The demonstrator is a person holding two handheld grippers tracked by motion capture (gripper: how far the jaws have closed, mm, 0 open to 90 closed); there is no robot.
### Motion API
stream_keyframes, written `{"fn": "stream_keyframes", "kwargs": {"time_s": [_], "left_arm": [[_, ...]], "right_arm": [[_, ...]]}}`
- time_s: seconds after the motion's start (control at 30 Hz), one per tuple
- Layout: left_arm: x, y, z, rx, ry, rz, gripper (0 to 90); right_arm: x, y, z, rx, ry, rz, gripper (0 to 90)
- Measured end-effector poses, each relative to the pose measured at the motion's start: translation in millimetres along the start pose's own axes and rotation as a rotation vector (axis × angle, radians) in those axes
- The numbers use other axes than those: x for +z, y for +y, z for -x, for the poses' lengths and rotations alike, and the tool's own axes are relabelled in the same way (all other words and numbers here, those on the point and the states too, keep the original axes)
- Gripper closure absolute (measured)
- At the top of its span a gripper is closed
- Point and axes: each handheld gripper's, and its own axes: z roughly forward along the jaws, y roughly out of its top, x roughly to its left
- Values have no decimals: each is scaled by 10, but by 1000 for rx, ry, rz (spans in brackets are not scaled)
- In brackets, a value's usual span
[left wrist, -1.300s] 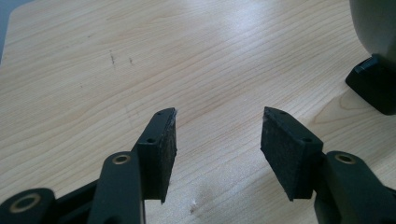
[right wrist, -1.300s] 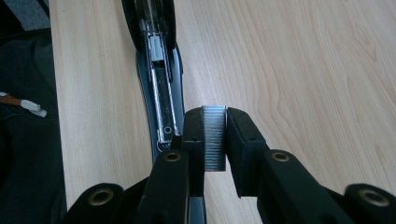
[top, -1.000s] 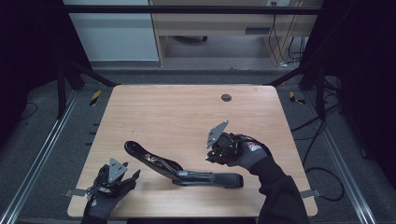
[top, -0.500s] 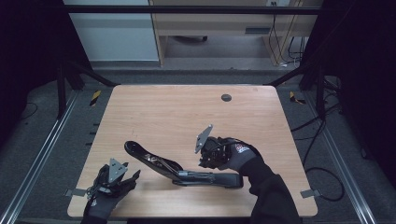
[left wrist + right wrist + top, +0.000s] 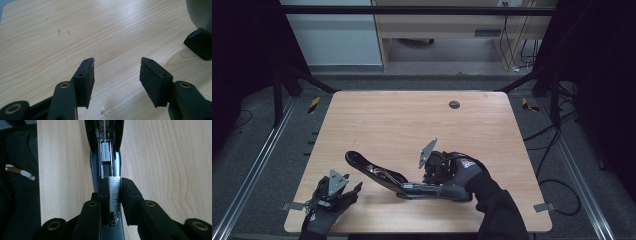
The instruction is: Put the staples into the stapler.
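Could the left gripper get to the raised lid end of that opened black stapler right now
Probably yes. The left gripper is open and holds nothing, and bare wooden table lies between it and the opened black stapler. The right gripper, holding a silver staple strip, works at the stapler's other end.

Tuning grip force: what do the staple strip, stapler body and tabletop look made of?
Staple strip: bright ribbed silver, likely steel wire. Stapler: glossy black shell, probably plastic, with a shiny metal channel inside. Table: pale wood grain, matte, maybe laminate.
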Motion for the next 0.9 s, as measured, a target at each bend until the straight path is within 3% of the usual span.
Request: {"fn": "stream_keyframes", "kwargs": {"time_s": [0.9], "left_arm": [[-3,1,-2,0,1,1,447]], "right_arm": [[183,7,-4,-3,22,-37,784]]}}
